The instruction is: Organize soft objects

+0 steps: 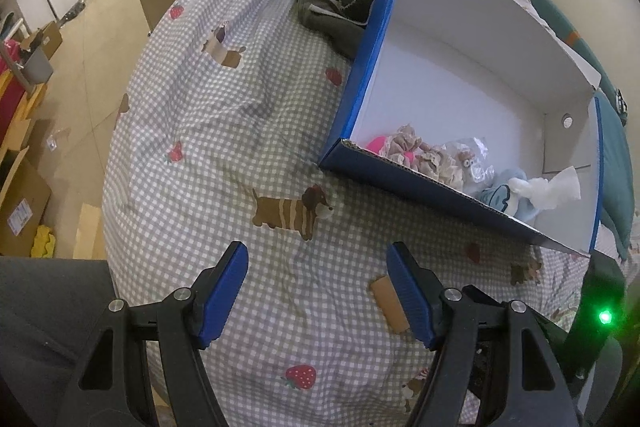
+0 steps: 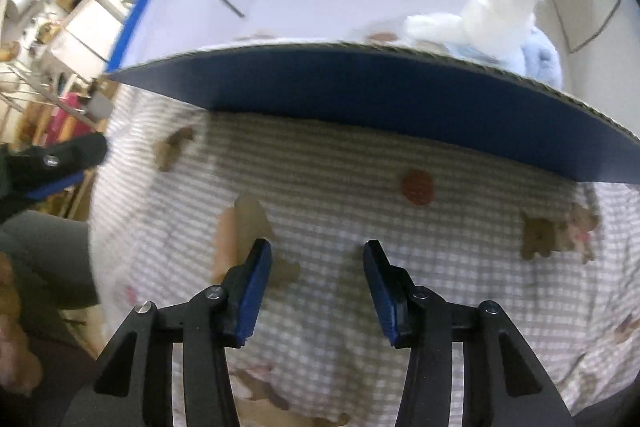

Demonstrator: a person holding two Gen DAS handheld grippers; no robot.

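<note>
With the soft objects (image 1: 448, 163) — frilly beige scrunchies, a pale blue plush, a white tissue — already lying inside the blue-sided white cardboard box (image 1: 360, 83) against its near wall, both grippers are hovering empty-jawed just outside that wall, left gripper (image 1: 316, 291) spread, right gripper (image 2: 318, 287) parted, while dark olive cloth (image 1: 332, 11) is waiting beyond the box's far-left corner over open checked bedding (image 1: 224, 131).

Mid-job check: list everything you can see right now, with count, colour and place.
box: one, blue outside, white inside, open on the bed
bedcover: one, grey check with dogs and strawberries, under the box
dark clothes: one heap, olive and black, beside the box's far end
frilly cloths: a few, beige and pink, inside the box's near end
tissue: one, white, in the box on a pale blue soft thing
left gripper: open, empty, above the bedcover
right gripper: open, empty, before the box
</note>
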